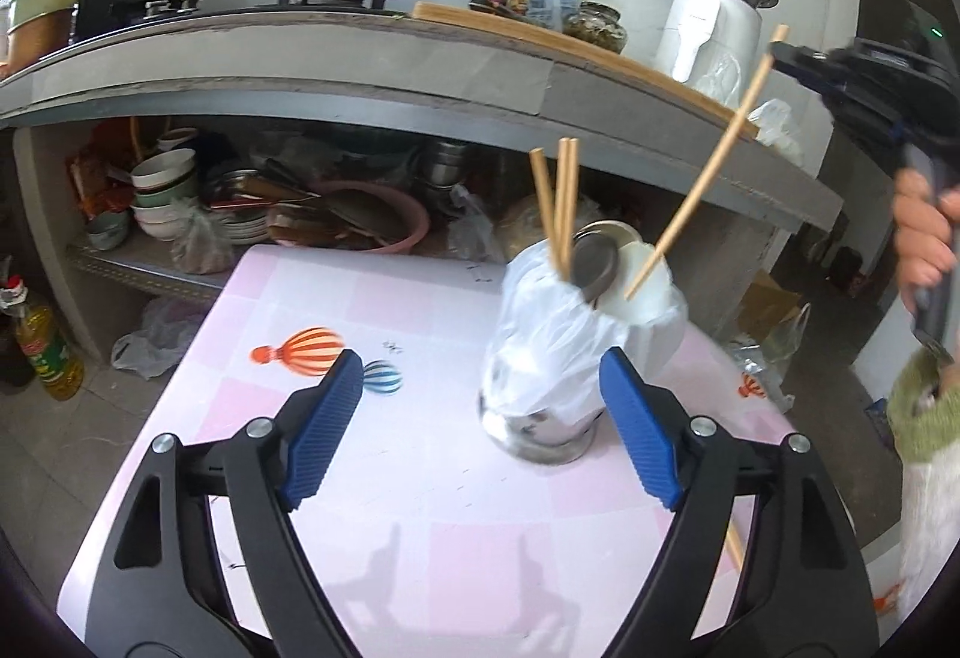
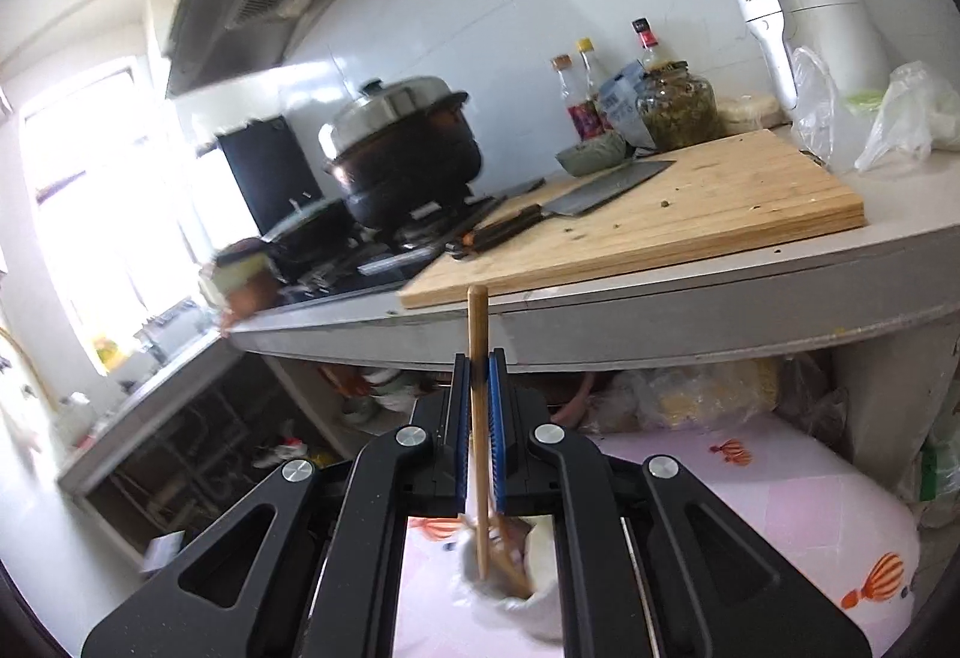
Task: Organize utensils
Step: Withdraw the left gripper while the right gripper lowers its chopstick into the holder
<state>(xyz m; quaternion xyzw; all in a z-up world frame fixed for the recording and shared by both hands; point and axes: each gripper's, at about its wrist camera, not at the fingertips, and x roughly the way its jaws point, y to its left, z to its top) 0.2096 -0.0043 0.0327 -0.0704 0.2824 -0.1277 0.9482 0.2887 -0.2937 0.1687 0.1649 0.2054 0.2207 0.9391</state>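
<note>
Left gripper (image 1: 480, 412): jaws apart, nothing between them, a bag-lined metal holder (image 1: 540, 394) just ahead on the pink worktop (image 1: 420, 478). Three chopsticks (image 1: 561, 205) stand in the holder. Right gripper (image 2: 480, 376): clamped on one chopstick (image 2: 478, 334), whose lower end sits in the holder below.

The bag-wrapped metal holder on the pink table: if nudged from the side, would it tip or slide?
Probably tip-prone: the holder is tall on a narrow base and its chopsticks lean outward above the rim. The loose plastic bag around it looks slippery, so a grip may shift.
</note>
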